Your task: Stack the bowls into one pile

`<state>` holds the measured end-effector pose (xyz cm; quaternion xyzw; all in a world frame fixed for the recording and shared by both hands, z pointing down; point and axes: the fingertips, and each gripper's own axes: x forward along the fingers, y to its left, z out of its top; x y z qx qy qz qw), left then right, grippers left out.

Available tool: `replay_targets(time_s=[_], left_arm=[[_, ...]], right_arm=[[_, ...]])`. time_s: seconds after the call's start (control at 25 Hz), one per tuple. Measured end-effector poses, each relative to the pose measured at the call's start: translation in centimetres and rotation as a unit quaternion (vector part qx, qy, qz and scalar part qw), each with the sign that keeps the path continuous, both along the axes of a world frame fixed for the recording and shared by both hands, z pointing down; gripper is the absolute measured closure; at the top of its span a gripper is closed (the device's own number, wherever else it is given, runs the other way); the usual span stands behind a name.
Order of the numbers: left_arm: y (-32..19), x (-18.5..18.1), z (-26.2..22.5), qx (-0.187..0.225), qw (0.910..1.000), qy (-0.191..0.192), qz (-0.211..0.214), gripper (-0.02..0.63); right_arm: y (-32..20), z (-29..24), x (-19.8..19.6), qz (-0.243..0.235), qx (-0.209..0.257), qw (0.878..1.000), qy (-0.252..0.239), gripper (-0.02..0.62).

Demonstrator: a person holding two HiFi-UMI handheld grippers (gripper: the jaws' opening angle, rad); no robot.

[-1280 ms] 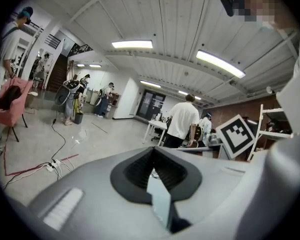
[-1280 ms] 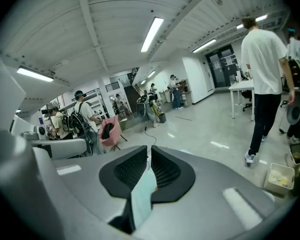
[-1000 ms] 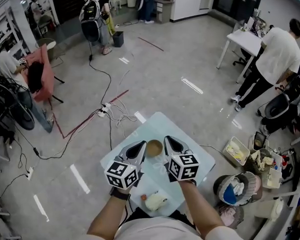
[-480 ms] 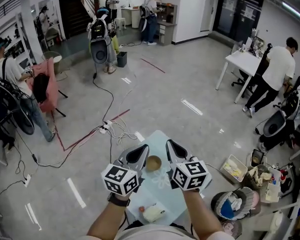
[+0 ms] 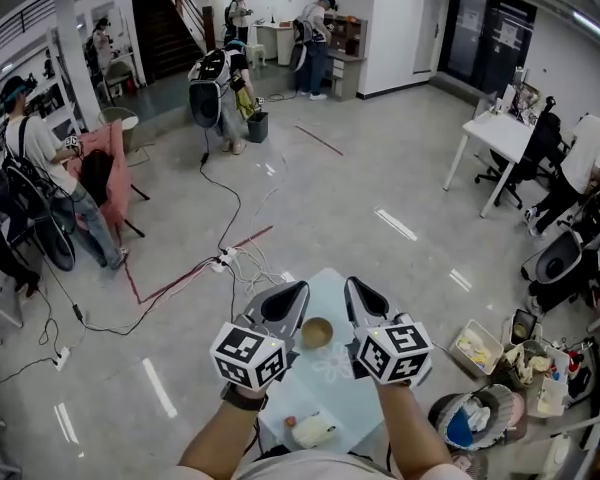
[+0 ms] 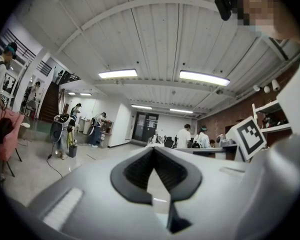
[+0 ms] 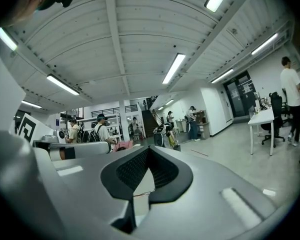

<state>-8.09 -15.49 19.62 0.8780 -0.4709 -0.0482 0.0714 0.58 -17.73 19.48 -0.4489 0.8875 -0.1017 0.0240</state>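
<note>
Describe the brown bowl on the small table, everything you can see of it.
The brown bowl is small, round and upright, mouth up. It sits on the pale blue table, towards its far end. In the head view it shows between the left gripper and the right gripper; neither holds it. Its material is too small to tell.

A large open lab or workshop hall is shown: a glossy grey floor (image 5: 380, 158) is spread all round the small tabletop (image 5: 330, 380), with cables (image 5: 220, 183) and a red tape line (image 5: 202, 265) laid across it beyond the tabletop's left. A white desk (image 5: 500, 133) is set far to the tabletop's right, a staircase (image 5: 180, 13) is seen well beyond it, and strip lights (image 6: 118, 74) are mounted on a ribbed ceiling.
</note>
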Motion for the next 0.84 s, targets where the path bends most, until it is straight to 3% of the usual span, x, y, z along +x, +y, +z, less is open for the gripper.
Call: replay_targets(time_s=[0.84], left_arm=[[0.46,-0.66,-0.09,-0.001,0.9999,-0.002,-0.016,0.600]], right_arm=[[0.35,-0.25,-0.50,-0.016,0.001,1.000,-0.010,0.585]])
